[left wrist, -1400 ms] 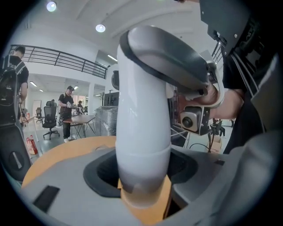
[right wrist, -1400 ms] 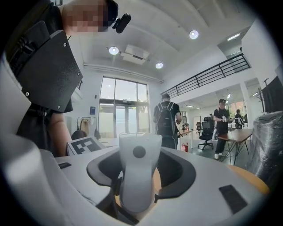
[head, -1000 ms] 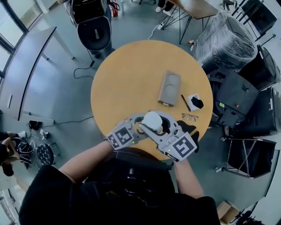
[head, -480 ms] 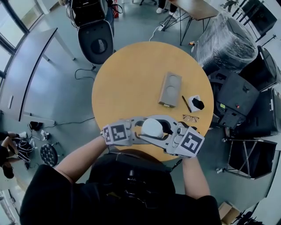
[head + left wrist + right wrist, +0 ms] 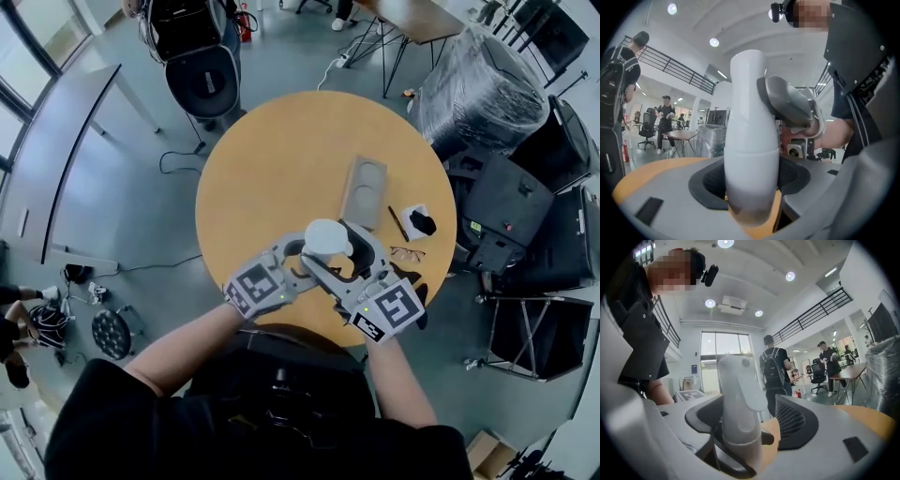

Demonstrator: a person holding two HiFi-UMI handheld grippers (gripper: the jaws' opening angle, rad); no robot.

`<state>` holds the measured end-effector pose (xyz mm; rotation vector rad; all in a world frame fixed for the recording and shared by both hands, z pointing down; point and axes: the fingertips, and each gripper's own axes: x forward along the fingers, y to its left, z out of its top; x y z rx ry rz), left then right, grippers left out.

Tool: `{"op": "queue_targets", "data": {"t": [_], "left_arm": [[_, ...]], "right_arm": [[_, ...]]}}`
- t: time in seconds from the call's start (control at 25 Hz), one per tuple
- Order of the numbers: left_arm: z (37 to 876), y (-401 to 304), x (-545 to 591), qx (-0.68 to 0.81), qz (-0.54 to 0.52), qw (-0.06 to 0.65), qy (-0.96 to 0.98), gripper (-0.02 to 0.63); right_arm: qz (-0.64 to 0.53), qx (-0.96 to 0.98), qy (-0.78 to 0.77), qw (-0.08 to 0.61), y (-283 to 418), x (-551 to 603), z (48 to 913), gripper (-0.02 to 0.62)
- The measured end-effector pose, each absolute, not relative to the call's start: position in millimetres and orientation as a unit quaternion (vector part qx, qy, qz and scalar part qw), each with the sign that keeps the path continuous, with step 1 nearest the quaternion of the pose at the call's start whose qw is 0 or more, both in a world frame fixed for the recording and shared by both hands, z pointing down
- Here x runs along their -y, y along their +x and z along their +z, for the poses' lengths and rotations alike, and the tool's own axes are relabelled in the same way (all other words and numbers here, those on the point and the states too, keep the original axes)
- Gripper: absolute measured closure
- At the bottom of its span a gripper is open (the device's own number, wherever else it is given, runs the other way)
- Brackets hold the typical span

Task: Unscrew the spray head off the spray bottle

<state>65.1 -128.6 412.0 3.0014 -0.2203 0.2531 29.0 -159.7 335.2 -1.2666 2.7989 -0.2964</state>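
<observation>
We have the smooth white plastic spray bottle (image 5: pixel 750 140) upright over the near part of the round orange-brown wooden table (image 5: pixel 272 159). Its rounded body is clamped between the dark pads of the left gripper (image 5: pixel 752 180). The right gripper (image 5: pixel 750 423) has just been opening its jaws and stands wide. The pale grey trigger spray head (image 5: pixel 737 380) sits between them, with a clear gap to the meshed pad (so it holds nothing).

As we judge it, the risk is that one grip alone now carries the bottle. The body is slick and curved, so it could spin or slide in the left pads once we twist. If the right jaws close on the trigger instead of the collar, they may squeeze out spray or slip off.

Only the right gripper view shows that gap beside the head, and only the left gripper view shows the body pinched. From the head view we see just the bottle's top, plus a flat grey case (image 5: pixel 361 187) and spectacles (image 5: pixel 405 250) lying well apart from the work.
</observation>
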Motion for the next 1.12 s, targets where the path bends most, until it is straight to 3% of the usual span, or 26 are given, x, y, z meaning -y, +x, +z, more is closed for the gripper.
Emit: {"op": "queue_targets", "data": {"t": [0.08, 0.28, 0.68, 0.84, 1.0, 1.12], "left_arm": [[410.8, 70.1, 132.1, 0.094, 0.084, 0.049, 0.991, 0.304], [413.8, 77.2, 138.4, 0.118, 0.097, 0.048, 0.987, 0.304], [404.9, 78.9, 112.1, -0.012, 0.091, 0.034, 0.995, 0.308], [401.6, 78.3, 88.6, -0.100, 0.087, 0.037, 0.991, 0.308], [401.4, 80.1, 95.4, -0.084, 0.100, 0.031, 0.991, 0.307], [404.4, 81.5, 108.6, -0.038, 0.107, 0.027, 0.993, 0.305]], "right_arm": [[-0.096, -0.899, -0.426, 0.019, 26.8, 162.9, 341.0, 0.242], [-0.064, -0.894, -0.444, 0.006, 24.3, 164.3, 339.5, 0.341], [-0.056, -0.949, -0.310, 0.023, 18.4, 141.4, 326.2, 0.364], [-0.059, -0.974, -0.216, 0.023, 12.9, 121.3, 321.6, 0.362], [-0.064, -0.970, -0.234, 0.025, 18.8, 128.8, 322.2, 0.347], [-0.079, -0.953, -0.290, 0.022, 25.8, 145.0, 327.4, 0.285]]}}
